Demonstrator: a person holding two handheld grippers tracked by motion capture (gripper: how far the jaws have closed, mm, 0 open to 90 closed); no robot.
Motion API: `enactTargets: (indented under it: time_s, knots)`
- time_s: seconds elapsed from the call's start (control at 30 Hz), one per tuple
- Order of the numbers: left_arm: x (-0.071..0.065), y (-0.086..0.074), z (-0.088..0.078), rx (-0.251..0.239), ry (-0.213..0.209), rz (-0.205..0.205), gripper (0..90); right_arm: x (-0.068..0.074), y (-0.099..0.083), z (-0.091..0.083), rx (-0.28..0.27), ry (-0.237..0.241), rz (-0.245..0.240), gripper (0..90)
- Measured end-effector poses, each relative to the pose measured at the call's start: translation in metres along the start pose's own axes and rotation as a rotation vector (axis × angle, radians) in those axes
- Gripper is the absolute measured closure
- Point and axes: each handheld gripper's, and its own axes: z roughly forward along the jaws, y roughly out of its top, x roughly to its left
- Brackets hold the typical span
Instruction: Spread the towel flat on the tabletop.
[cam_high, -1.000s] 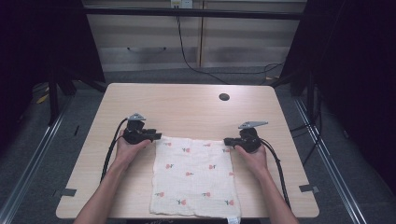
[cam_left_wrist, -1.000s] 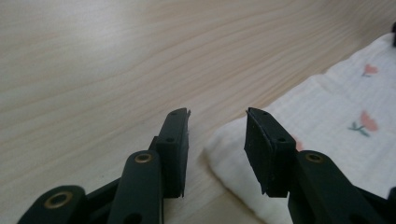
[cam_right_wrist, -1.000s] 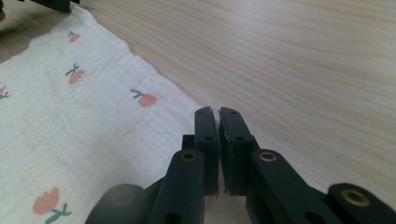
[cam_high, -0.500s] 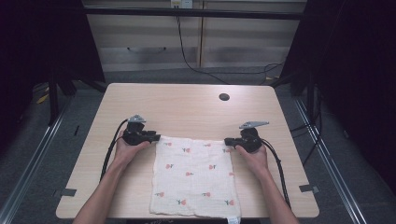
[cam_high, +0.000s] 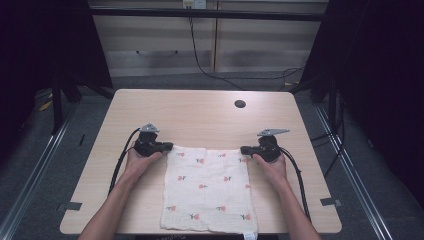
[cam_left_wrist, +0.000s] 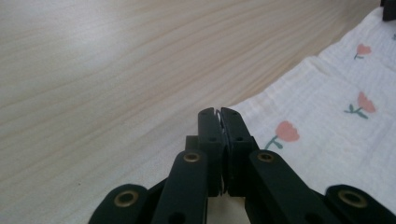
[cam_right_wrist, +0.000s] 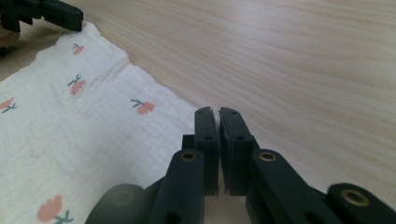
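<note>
A white cloth (cam_high: 207, 187) with small red flowers lies flat on the wooden table (cam_high: 200, 115), its near edge at the table's front. My left gripper (cam_high: 170, 146) lies level at the cloth's far left corner. Its jaws have just been closing and now stand shut in the left gripper view (cam_left_wrist: 218, 113), with a thin white sliver of cloth (cam_left_wrist: 327, 126) pinched between them. My right gripper (cam_high: 243, 149) is at the far right corner, shut (cam_right_wrist: 216, 112) on the edge of the cloth (cam_right_wrist: 70, 140).
A dark round hole (cam_high: 240, 104) sits in the table's far right part. Black cables trail from both grippers toward the front edge. Bare wood stretches beyond the cloth to the far edge. Dark floor and metal rails surround the table.
The left gripper's jaws have drawn together at the cloth's far left corner. Both hands and the cloth stay where they were.
</note>
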Motion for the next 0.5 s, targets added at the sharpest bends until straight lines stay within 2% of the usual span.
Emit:
enactTargets:
  time_s: [0.23, 0.4, 0.5]
  knots:
    - [-0.004, 0.006, -0.011, -0.056, -0.016, -0.007, 88.2, -0.001, 0.005, -0.007, -0.034, 0.004, 0.003, 86.6]
    - [-0.006, 0.008, -0.015, -0.068, -0.028, -0.002, 88.3, 0.003, 0.007, -0.012, -0.043, 0.005, -0.005, 86.7]
    - [-0.005, 0.01, -0.019, -0.09, -0.025, -0.014, 88.3, 0.005, 0.01, -0.015, -0.057, 0.007, -0.013, 86.6]
